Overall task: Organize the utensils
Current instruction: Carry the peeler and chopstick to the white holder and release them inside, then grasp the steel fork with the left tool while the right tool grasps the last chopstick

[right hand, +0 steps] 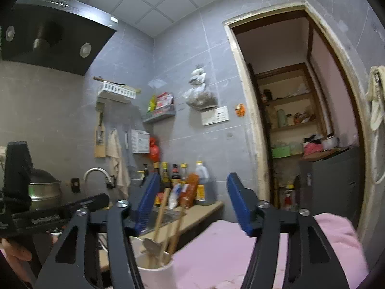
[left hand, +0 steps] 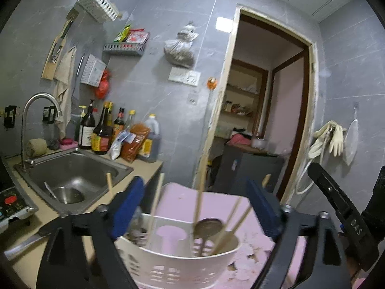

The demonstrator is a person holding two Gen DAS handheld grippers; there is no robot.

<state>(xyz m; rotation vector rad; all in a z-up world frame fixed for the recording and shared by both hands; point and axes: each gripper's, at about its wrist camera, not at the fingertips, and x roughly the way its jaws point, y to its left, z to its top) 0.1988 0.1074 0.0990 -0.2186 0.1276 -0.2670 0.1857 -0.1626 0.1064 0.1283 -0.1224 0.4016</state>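
A white slotted utensil holder point(left hand: 178, 262) stands on a pink surface point(left hand: 207, 204). It holds several wooden chopsticks point(left hand: 199, 200) and a metal spoon point(left hand: 208, 227). My left gripper point(left hand: 195, 207) is open, its blue pads either side of the holder's top, holding nothing. In the right wrist view the holder point(right hand: 156, 274) shows low between the fingers, with chopsticks point(right hand: 161, 219) and spoon point(right hand: 152, 245) standing in it. My right gripper point(right hand: 193, 204) is open and empty above the pink surface point(right hand: 216, 248). The other gripper's body shows at each view's edge.
A steel sink point(left hand: 72, 175) with a tap point(left hand: 36, 120) lies left. Sauce bottles point(left hand: 105, 130) line the counter's back. A cleaver point(left hand: 26, 240) lies on the counter front. An open doorway point(left hand: 262, 110) stands right. A pot point(right hand: 43, 190) sits at far left.
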